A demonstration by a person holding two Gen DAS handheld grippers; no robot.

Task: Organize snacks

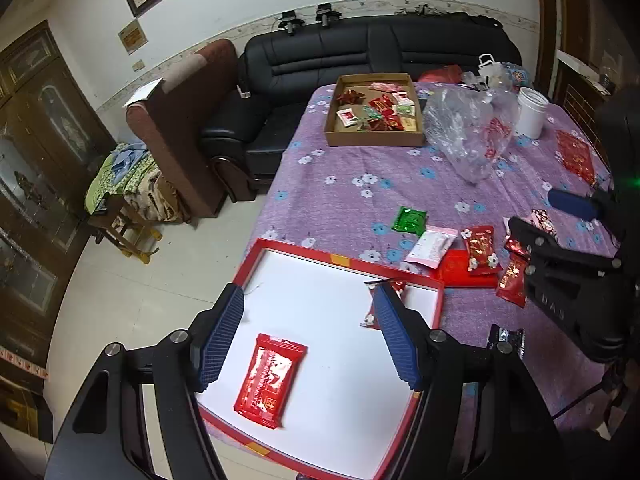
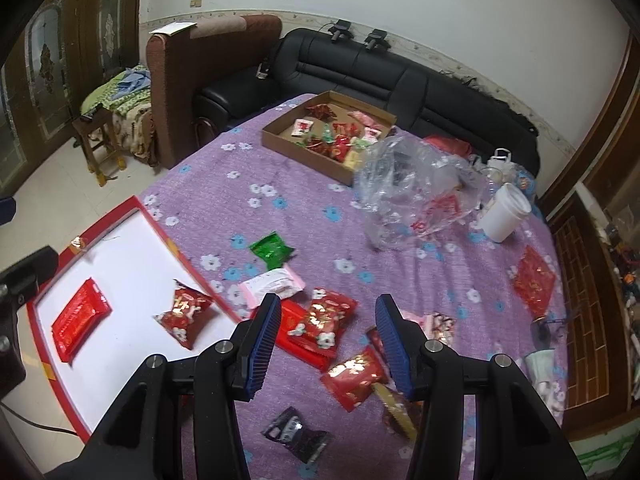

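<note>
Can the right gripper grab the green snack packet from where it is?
Probably yes. The right gripper is open and empty, and the green packet lies flat ahead on the tablecloth, with only a pink packet lying between.

Both grippers tilt downward over the table (image 1: 360, 184). The left gripper (image 1: 310, 336) hangs with jaws apart and empty; the right gripper (image 2: 326, 346) likewise, jaws parted, gripping nothing.

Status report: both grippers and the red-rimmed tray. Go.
Left gripper, right gripper open, empty. Red-rimmed white tray holds two red snack packets. Nothing blocking.
</note>
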